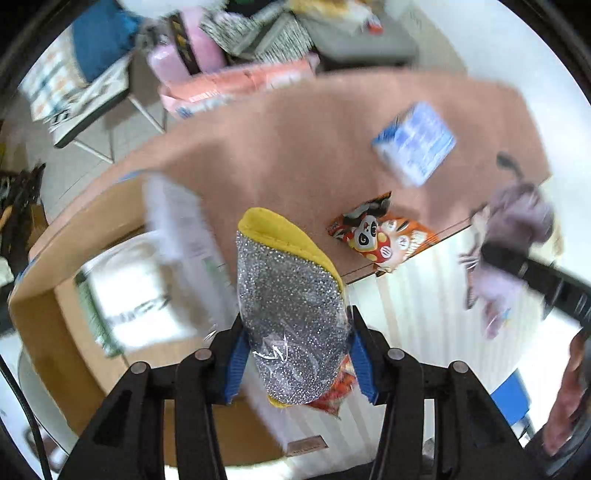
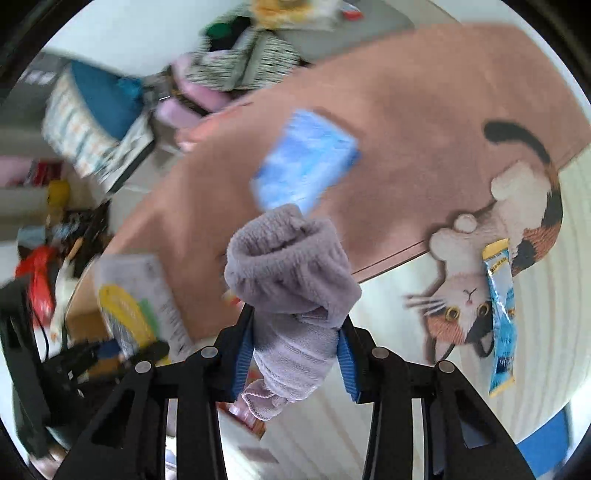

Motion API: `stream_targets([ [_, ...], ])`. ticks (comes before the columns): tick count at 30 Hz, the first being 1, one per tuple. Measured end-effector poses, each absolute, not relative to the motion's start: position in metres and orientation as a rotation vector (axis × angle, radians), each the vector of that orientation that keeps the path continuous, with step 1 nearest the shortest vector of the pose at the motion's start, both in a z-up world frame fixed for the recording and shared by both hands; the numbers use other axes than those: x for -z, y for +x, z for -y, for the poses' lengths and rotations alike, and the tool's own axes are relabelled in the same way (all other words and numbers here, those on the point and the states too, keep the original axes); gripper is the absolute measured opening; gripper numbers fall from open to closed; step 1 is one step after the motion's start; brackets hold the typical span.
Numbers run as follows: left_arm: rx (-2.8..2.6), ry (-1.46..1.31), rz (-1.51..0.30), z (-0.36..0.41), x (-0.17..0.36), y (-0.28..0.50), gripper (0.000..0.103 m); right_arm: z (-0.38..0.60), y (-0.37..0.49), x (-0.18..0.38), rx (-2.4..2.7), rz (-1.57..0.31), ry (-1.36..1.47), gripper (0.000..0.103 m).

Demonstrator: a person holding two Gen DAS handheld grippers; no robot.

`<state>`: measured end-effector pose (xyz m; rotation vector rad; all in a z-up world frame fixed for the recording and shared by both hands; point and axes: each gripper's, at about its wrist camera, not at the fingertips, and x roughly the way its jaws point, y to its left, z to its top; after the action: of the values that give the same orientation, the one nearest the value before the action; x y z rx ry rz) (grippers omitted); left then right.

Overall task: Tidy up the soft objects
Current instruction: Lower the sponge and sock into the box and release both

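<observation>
My left gripper (image 1: 295, 354) is shut on a silver-and-yellow scouring sponge (image 1: 288, 306) in clear wrap, held above the mat. My right gripper (image 2: 295, 354) is shut on a rolled lilac fuzzy sock (image 2: 291, 288); in the left wrist view the same lilac sock (image 1: 517, 229) hangs from the right gripper's dark arm at the right. An open cardboard box (image 1: 48, 295) with white packs inside lies below and to the left. A blue tissue pack (image 1: 417, 142) and an orange panda snack bag (image 1: 380, 236) lie on the pink mat (image 1: 295, 140).
A blue-and-yellow sachet (image 2: 500, 317) lies on the mat's cat picture (image 2: 509, 236). Beyond the mat stand a folding chair with a blue cushion (image 1: 99, 40), pink packs (image 1: 236, 85) and striped fabric (image 1: 266, 33). Clutter fills the floor at the left (image 2: 40, 266).
</observation>
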<state>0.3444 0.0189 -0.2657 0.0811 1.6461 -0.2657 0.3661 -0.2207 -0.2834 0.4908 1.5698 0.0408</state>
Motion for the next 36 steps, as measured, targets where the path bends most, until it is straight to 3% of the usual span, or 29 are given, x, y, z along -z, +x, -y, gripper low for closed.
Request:
stream_targets([
  [6,0.171,-0.059,-1.542,-0.097,0.198,0.329,0.046,0.123,0.343,0.229,-0.263,-1.554,0.398,0.042],
  [11,0.02,-0.093,-1.533,-0.168,0.191,0.327,0.046,0.018,0.331,0.227,-0.386,-1.579,0.262,0.042],
  [19,-0.14,-0.18,-1.632,-0.276,0.265,0.352,0.046,-0.091,0.328,0.288,-0.371,-1.671,0.097,0.042],
  [28,-0.12,-0.219,-1.718,-0.293,0.329,0.382,0.046,-0.105,0.322,0.346,-0.299,-1.745,0.039,0.042],
  [36,-0.122,-0.236,-1.728,-0.295,0.343,0.387,0.051,-0.121,0.318,0.37,-0.276,-1.783,0.0,0.045],
])
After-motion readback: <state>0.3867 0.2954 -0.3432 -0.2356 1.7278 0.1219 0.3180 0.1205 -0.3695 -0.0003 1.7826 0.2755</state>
